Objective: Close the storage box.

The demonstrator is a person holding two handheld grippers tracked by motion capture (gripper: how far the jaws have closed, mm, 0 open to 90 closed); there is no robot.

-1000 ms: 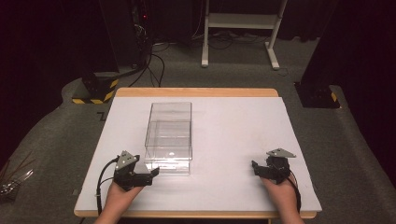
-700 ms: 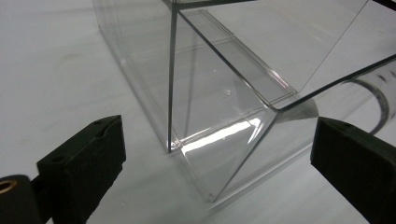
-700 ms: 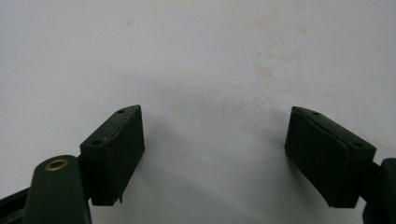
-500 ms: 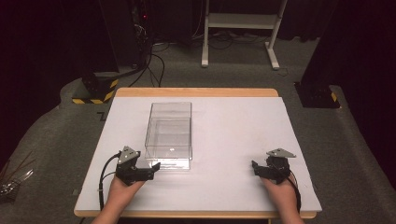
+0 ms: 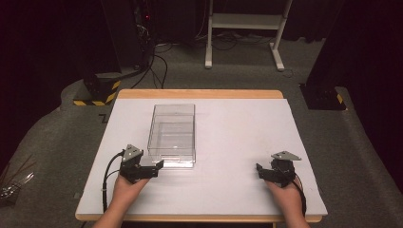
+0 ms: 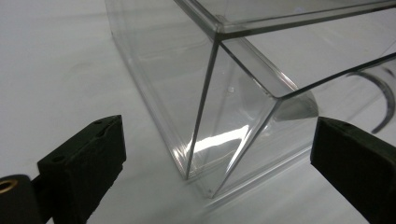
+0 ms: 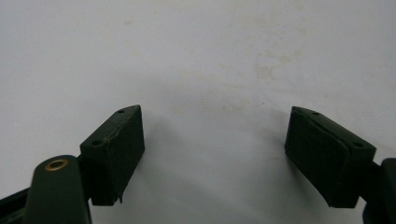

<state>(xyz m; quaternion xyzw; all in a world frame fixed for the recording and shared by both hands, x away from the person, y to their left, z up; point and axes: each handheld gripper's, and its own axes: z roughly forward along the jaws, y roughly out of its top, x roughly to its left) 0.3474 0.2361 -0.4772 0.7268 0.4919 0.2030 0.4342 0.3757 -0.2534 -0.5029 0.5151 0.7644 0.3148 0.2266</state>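
Change noted vs. prior frames: left claw (image 5: 157,165) has edged fwd and inward toward the near-left corner of the clear box (image 5: 172,134); it now sits just beside that corner, tips close to the near wall. Box itself has not shifted. Right claw (image 5: 259,171) unchanged, parked well apart on the right side of the tabletop (image 5: 237,133).

Meaning, in my judgement: approach phase w/ left claw is nearly done; a grasp on the box corner or near wall looks like the step in hand. No contact confirmed yet.

Claw states: left claw (image 6: 217,163) spread wide, jaws either side of the box's lower corner (image 6: 205,186), neither pad touching it as far as visible. Right claw (image 7: 212,154) also spread, nothing between the jaws, bare white surface below.

Box location: left-of-centre on tabletop, resting flat, open top up, apparently empty.

Orientation: rectangular; long axis runs near-to-far, i.e. away from the person toward the far edge, roughly square to the tabletop edges. Short end faces the person. Near short wall is the one addressed by left claw.

Risk: transparent walls, thin rim; a corner pinch may slip or skew the box.
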